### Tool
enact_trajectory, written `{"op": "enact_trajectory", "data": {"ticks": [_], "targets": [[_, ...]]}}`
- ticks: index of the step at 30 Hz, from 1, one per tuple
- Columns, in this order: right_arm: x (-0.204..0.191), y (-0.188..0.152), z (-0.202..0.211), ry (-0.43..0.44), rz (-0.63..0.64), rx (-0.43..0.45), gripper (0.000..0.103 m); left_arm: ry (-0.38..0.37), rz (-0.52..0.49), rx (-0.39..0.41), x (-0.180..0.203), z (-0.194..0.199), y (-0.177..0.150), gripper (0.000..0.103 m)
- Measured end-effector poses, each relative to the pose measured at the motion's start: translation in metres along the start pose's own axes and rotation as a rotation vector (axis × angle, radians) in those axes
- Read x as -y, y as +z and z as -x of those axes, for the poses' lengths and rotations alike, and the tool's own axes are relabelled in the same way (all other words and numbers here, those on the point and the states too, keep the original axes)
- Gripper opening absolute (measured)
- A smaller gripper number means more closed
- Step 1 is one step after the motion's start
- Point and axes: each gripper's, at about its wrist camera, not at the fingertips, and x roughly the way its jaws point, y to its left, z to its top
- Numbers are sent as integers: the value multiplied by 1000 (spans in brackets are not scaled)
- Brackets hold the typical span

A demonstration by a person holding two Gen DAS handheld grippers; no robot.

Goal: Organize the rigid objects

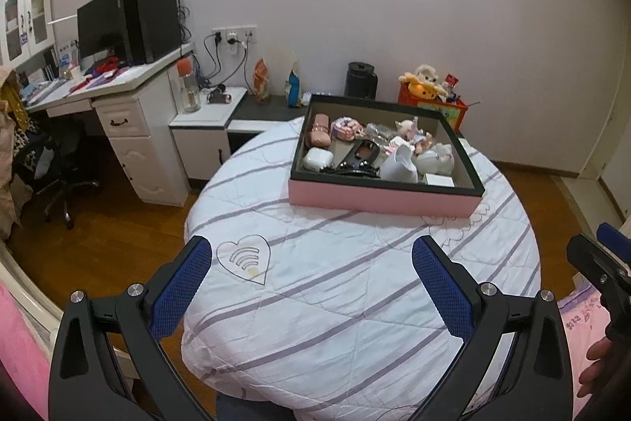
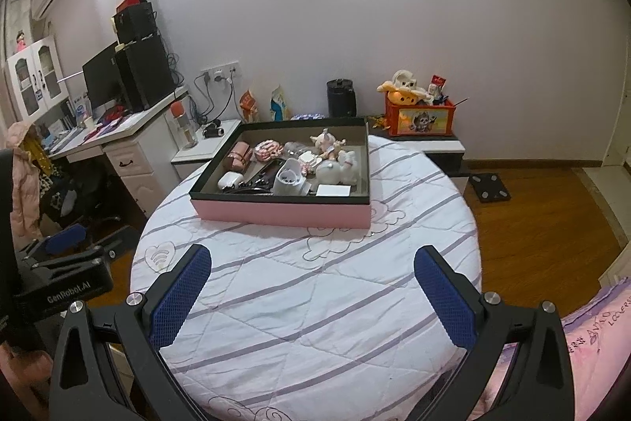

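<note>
Pink along its sides and dark at the rim, the shallow box (image 1: 378, 198) sits on the far half of the quilted bed (image 1: 335, 302), and every small thing is gathered inside it: a white earbud case (image 1: 318, 158), a pink pouch (image 1: 319, 133), a white cup (image 2: 290, 178), little figurines (image 2: 329, 145), a flat white card (image 2: 333, 190). None lie loose on the quilt. That fits either a sorted lot or a jumble waiting to be laid out. Both grippers, left gripper (image 1: 313, 283) and right gripper (image 2: 311, 283), hang over the near edge with jaws spread wide and nothing in them, clear of the box.
</note>
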Motion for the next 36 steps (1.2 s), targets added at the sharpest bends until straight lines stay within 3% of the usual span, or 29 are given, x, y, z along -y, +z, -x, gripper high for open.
{"op": "enact_trajectory", "data": {"ticks": [7, 16, 36], "targets": [[0, 3, 9, -16, -15, 25, 103, -29, 0, 17, -4, 10, 8, 103], [-9, 6, 11, -11, 3, 31, 103, -14, -9, 43, -9, 19, 12, 103], [-11, 8, 13, -23, 9, 29, 103, -14, -18, 26, -9, 20, 15, 103]]}}
